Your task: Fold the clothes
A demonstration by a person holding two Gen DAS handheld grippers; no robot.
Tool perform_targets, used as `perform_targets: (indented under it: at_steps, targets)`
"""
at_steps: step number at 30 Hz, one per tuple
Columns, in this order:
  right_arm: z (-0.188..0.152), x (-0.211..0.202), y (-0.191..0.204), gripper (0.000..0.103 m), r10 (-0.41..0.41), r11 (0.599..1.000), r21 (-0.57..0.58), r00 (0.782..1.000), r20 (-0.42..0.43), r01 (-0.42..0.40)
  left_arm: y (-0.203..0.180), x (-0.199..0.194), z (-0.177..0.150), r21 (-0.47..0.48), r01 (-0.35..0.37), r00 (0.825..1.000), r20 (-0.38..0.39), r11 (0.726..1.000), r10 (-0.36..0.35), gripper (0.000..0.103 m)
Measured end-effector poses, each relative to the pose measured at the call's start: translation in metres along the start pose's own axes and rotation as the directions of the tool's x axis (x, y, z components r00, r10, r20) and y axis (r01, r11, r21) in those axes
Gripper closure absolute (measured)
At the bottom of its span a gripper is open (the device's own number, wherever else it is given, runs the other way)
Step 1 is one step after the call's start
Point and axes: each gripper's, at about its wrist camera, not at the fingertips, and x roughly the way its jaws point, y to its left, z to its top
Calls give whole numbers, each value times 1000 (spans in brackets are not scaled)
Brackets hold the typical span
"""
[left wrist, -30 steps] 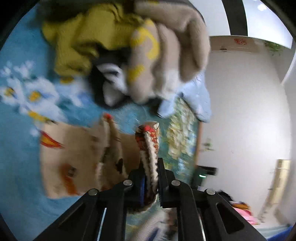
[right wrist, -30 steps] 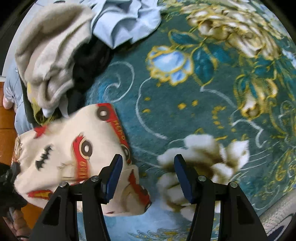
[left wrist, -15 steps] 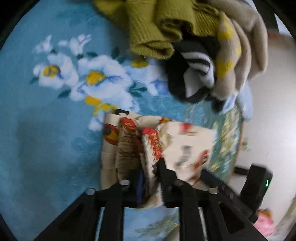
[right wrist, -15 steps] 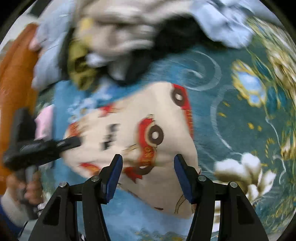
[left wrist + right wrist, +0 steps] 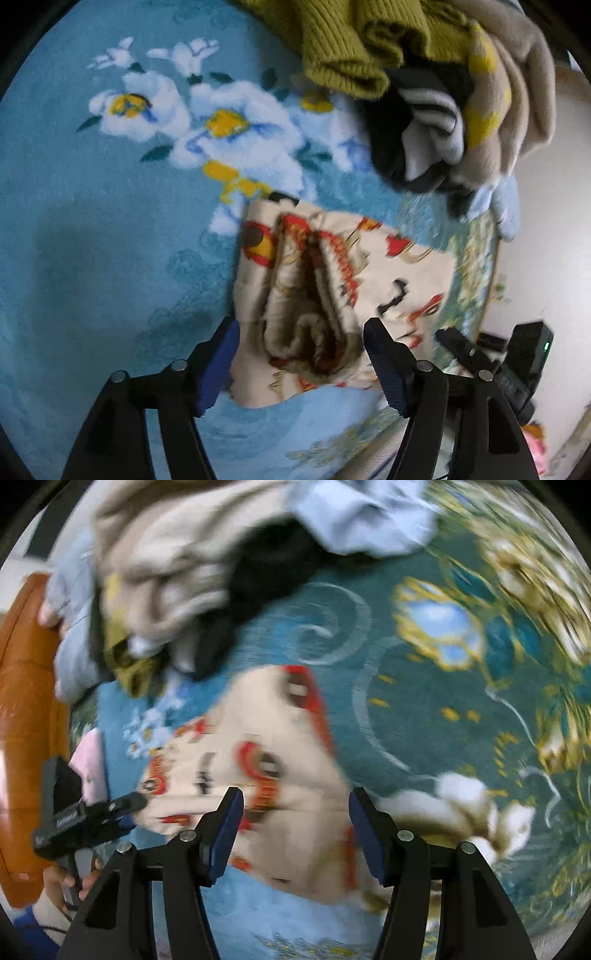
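A cream garment (image 5: 332, 280) with red and black prints lies folded on the blue floral blanket (image 5: 92, 240), its bunched edge rolled up between the fingers of my left gripper (image 5: 301, 363), which stands open around it without pinching. The same cream garment (image 5: 273, 775) shows blurred in the right wrist view, under my right gripper (image 5: 295, 830), open and hovering over its near edge. The left gripper (image 5: 122, 805) appears at the garment's left side, held by a person's hand (image 5: 62, 882). The right gripper's body (image 5: 517, 354) shows at lower right.
A heap of unfolded clothes lies beyond the garment: an olive knit (image 5: 340, 37), a beige sweater (image 5: 517, 92), a black-and-white striped piece (image 5: 424, 122), a light blue shirt (image 5: 362, 513). An orange-brown headboard (image 5: 22, 720) stands left. A pink folded item (image 5: 90, 764) lies near it.
My left gripper has opened and let go of the garment's bunched edge, which now lies on the blanket. The right gripper has swung left over the garment and stays open.
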Motion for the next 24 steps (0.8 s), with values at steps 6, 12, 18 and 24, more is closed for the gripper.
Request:
perform_targets:
  at_steps: [6, 12, 18, 24]
  targets:
    - [-23, 23, 1, 42, -5, 999, -47, 996, -91, 1, -18, 31, -3, 77, -169, 985, 32, 983, 167, 27]
    - [-24, 11, -6, 42, 92, 994, -46, 994, -67, -95, -18, 34, -3, -9, 47, 999, -5, 999, -47, 27]
    - [-6, 27, -29, 32, 161, 987, 15, 983, -86, -160, 2, 39, -2, -81, 113, 994, 3, 990, -114, 17]
    - [-3, 30, -37, 30, 214, 974, 89, 975, -54, -209, 14, 34, -6, -160, 163, 986, 54, 973, -157, 19]
